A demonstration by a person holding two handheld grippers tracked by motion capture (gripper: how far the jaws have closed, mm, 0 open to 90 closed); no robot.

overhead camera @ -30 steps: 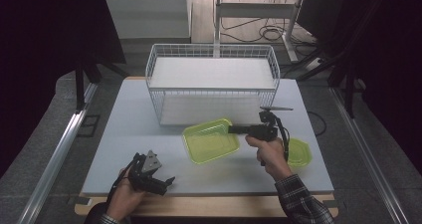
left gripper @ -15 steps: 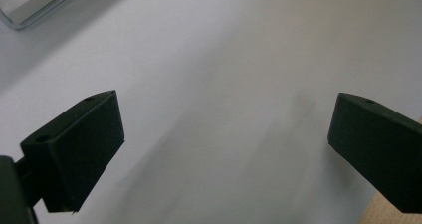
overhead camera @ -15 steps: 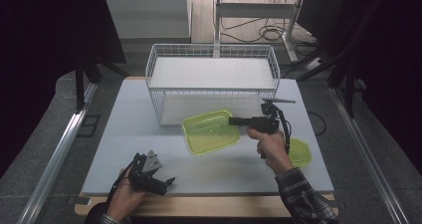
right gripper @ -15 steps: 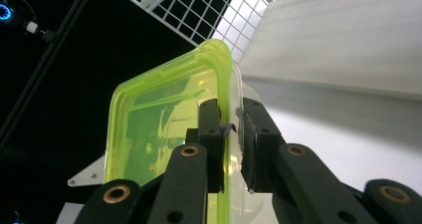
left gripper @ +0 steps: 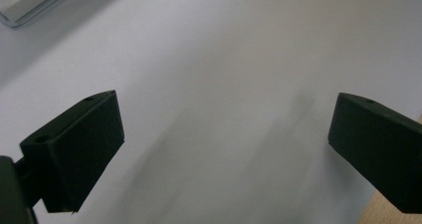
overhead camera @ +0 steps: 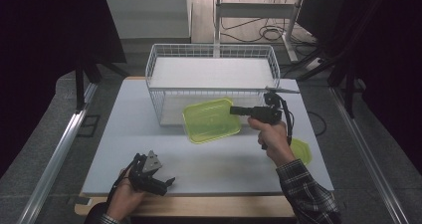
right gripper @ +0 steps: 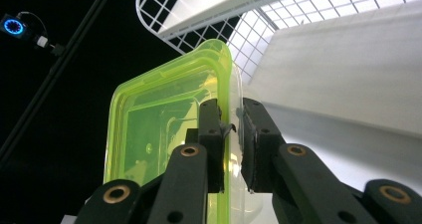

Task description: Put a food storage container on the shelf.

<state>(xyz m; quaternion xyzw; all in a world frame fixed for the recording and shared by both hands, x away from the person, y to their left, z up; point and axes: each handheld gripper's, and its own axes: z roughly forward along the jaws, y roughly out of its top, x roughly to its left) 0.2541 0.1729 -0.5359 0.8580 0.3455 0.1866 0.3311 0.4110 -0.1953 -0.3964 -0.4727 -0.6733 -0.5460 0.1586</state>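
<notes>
The right tool [overhead camera: 238, 109] is closed on the rim of a yellow-green plastic container [overhead camera: 211, 120], one jaw inside the wall and one outside, as the right gripper view confirms [right gripper: 230, 134]. The container hangs clear of the tabletop [overhead camera: 119, 134], tilted, just in front of the white wire basket [overhead camera: 211, 72] and touching or nearly touching its front face; which of the two cannot be told.

Handling, by judgement: thin translucent plastic, light and empty, walls likely to flex under a one-sided pinch. The glossy surface may slip between the pads. The stiffened rim, near the middle of a side, looks the soundest place to hold.

A matching yellow-green lid [overhead camera: 300, 151] lies flat to the right of and nearer than the basket, partly behind the right hand [overhead camera: 268, 137].

The left tool [overhead camera: 158, 180] rests low near the tabletop's front edge, well apart from the basket, jaws spread wide and empty [left gripper: 224, 144].

No brand, label or legible writing is visible on any item.
</notes>
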